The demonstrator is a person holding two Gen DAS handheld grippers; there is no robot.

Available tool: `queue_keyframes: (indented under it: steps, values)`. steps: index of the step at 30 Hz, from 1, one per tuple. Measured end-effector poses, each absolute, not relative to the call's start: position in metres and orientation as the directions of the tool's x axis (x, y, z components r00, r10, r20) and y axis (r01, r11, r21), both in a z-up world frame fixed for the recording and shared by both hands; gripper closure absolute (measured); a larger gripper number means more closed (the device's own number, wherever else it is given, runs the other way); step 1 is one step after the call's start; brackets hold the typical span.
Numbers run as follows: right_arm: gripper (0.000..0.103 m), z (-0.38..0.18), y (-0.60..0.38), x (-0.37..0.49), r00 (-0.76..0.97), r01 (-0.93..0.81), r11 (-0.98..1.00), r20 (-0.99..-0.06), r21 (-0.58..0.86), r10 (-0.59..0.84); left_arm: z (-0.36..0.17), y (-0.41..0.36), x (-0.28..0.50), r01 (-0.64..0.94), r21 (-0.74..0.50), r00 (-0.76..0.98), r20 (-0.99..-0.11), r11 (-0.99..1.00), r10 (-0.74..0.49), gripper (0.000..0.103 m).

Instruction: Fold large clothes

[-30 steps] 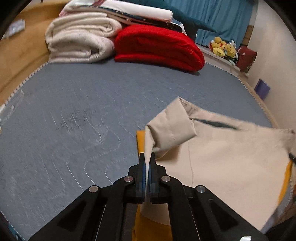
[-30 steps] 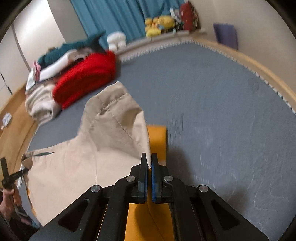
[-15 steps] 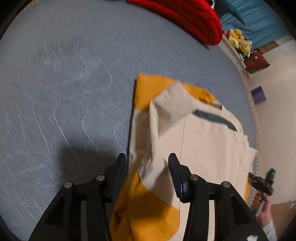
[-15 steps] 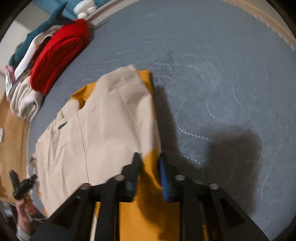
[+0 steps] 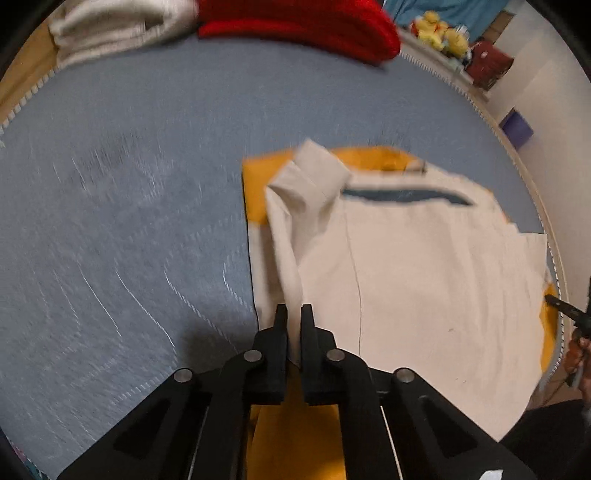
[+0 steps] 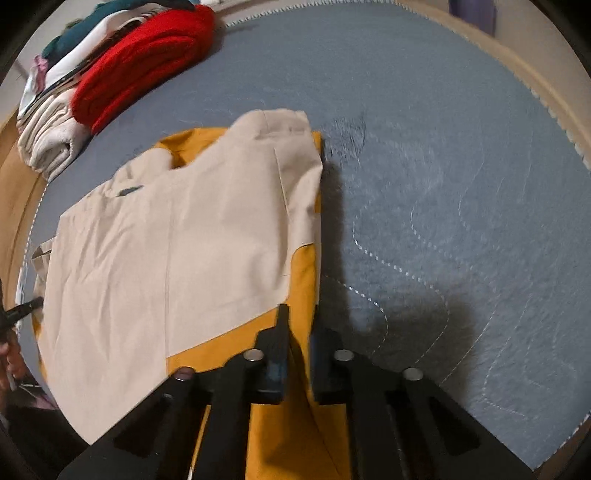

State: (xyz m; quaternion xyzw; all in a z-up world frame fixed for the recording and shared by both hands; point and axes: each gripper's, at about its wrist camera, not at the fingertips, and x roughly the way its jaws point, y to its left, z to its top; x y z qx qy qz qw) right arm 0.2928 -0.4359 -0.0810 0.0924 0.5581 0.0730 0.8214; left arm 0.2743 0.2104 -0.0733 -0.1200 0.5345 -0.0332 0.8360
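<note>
A large beige and mustard-yellow garment (image 5: 406,266) lies folded on the blue-grey quilted bed; it also shows in the right wrist view (image 6: 177,236). My left gripper (image 5: 291,314) is nearly closed around a raised beige fold of its left edge. My right gripper (image 6: 301,325) is partly open, its jaws straddling the yellow right edge (image 6: 303,266) without pinching it. A beige sleeve (image 5: 314,173) lies folded over at the far corner.
A red folded blanket (image 5: 295,18) and cream folded blankets (image 5: 110,26) are stacked at the far edge of the bed (image 5: 110,184). Plush toys (image 5: 439,29) sit on a ledge beyond. The bed's trimmed edge (image 6: 546,99) curves at the right.
Both grippers lowered the lifted beige half onto the yellow layer and opened. Since then the left jaws have narrowed around the fabric edge; the right jaws stay apart.
</note>
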Motion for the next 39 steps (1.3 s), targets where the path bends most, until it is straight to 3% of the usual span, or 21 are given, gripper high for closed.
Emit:
queue_keyframes:
  steps: [6,9,13,16,18,20,21,25,27,28,29,34,36,39]
  values:
    - [0.101,-0.016,-0.447,0.279,0.603,0.008,0.960,-0.768,0.279,0.218,-0.023,0.229,0.268,-0.154,-0.260,0.639,-0.762,0.953,-0.104,0.101]
    - [0.101,-0.006,-0.440,0.288,0.664,0.034,0.969,-0.730,0.243,0.160,-0.023,0.240,0.277,-0.229,-0.266,0.660,-0.750,0.936,-0.052,0.103]
    - [0.101,-0.034,-0.430,0.320,0.598,0.079,0.967,-0.788,0.242,0.148,-0.056,0.243,0.291,-0.229,-0.351,0.562,-0.809,0.908,-0.171,0.103]
    - [0.100,-0.080,-0.424,0.340,0.426,0.111,0.977,-0.897,0.183,0.119,-0.066,0.238,0.299,-0.222,-0.307,0.521,-0.840,0.925,-0.154,0.103]
    - [0.097,-0.090,-0.426,0.347,0.390,0.134,0.972,-0.912,0.195,0.129,-0.074,0.241,0.305,-0.228,-0.327,0.507,-0.844,0.917,-0.175,0.096]
    - [0.091,-0.088,-0.427,0.349,0.399,0.133,0.972,-0.909,0.192,0.125,-0.086,0.247,0.309,-0.258,-0.353,0.481,-0.854,0.899,-0.198,0.075]
    - [0.088,-0.088,-0.426,0.350,0.394,0.129,0.974,-0.911,0.188,0.123,-0.092,0.248,0.311,-0.267,-0.370,0.471,-0.856,0.890,-0.215,0.071]
    - [0.087,-0.099,-0.427,0.352,0.358,0.119,0.976,-0.925,0.180,0.127,-0.112,0.246,0.322,-0.251,-0.415,0.439,-0.854,0.875,-0.279,0.070]
    - [0.088,-0.099,-0.425,0.352,0.365,0.114,0.978,-0.923,0.174,0.122,-0.114,0.241,0.324,-0.230,-0.409,0.432,-0.856,0.883,-0.284,0.072]
    - [0.091,-0.097,-0.424,0.351,0.376,0.110,0.979,-0.919,0.169,0.117,-0.114,0.237,0.324,-0.205,-0.409,0.435,-0.852,0.889,-0.291,0.093]
    - [0.096,-0.093,-0.422,0.355,0.395,0.102,0.981,-0.912,0.163,0.111,-0.110,0.234,0.320,-0.182,-0.405,0.444,-0.847,0.896,-0.293,0.100]
    - [0.101,-0.035,-0.409,0.350,0.609,0.067,0.978,-0.785,0.196,0.116,-0.056,0.250,0.305,-0.143,-0.379,0.620,-0.755,0.914,-0.216,0.101]
    - [0.101,-0.027,-0.406,0.352,0.639,0.063,0.979,-0.762,0.192,0.108,-0.065,0.246,0.306,-0.165,-0.319,0.584,-0.794,0.933,-0.169,0.101]
    - [0.100,-0.049,-0.407,0.365,0.566,0.104,0.979,-0.820,0.175,0.087,-0.091,0.229,0.314,-0.166,-0.227,0.496,-0.860,0.960,-0.117,0.099]
